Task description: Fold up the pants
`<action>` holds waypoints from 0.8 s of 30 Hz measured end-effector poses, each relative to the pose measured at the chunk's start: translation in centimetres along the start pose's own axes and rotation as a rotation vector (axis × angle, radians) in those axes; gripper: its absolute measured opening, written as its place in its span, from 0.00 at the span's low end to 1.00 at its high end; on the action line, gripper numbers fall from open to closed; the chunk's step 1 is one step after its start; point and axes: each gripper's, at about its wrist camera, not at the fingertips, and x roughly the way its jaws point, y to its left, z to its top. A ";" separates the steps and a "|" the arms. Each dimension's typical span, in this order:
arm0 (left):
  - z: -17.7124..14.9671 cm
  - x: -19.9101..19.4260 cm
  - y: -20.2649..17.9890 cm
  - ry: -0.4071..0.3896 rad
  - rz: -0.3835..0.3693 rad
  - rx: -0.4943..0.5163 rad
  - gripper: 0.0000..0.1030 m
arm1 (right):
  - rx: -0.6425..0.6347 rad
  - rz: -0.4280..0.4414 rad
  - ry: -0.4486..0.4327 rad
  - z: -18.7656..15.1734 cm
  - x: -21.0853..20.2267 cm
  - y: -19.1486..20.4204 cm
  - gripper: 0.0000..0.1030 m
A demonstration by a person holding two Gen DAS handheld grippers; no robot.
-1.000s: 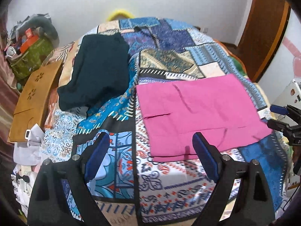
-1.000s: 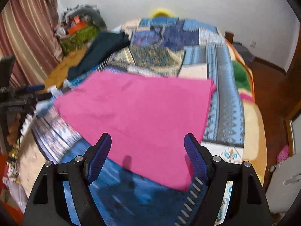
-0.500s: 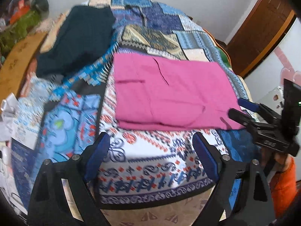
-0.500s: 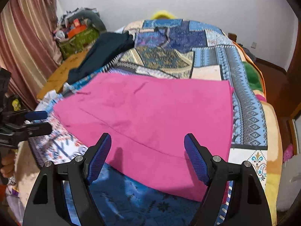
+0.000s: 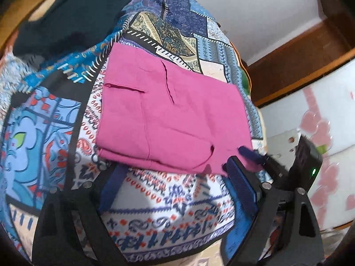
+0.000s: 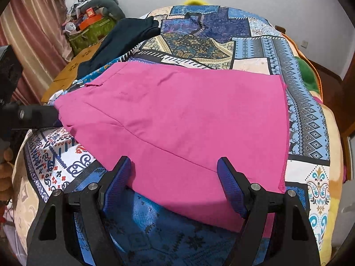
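Right wrist view shows the bright pink cloth pants, already folded into a flat rectangle, lying on the patchwork-quilted bed. The right claw is spread over their near edge, gripping nothing; the left claw is likewise spread just short of the near left corner. Pinching only the top layer could pull the fold apart, or snag the quilt beneath.

I'm looking into a home bedroom: a bed under a patchwork bedspread, striped curtains by the wall, a heap of bags and clothes in the corner, and a wooden door frame.
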 end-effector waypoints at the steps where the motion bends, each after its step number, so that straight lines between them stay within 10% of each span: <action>1: 0.5 0.2 0.1 0.004 -0.011 -0.014 0.87 | 0.000 -0.001 0.000 0.0 0.0 0.0 0.74; 8: 2.7 1.6 0.2 -0.006 0.075 -0.031 0.70 | 0.002 0.001 0.000 0.0 0.0 0.1 0.74; 13: 3.2 1.9 0.7 -0.020 0.175 0.011 0.32 | 0.008 0.007 -0.003 -0.1 -0.1 0.1 0.74; 24: 0.8 -1.9 -4.2 -0.229 0.481 0.347 0.20 | 0.028 0.017 -0.034 -0.2 -1.7 -0.4 0.75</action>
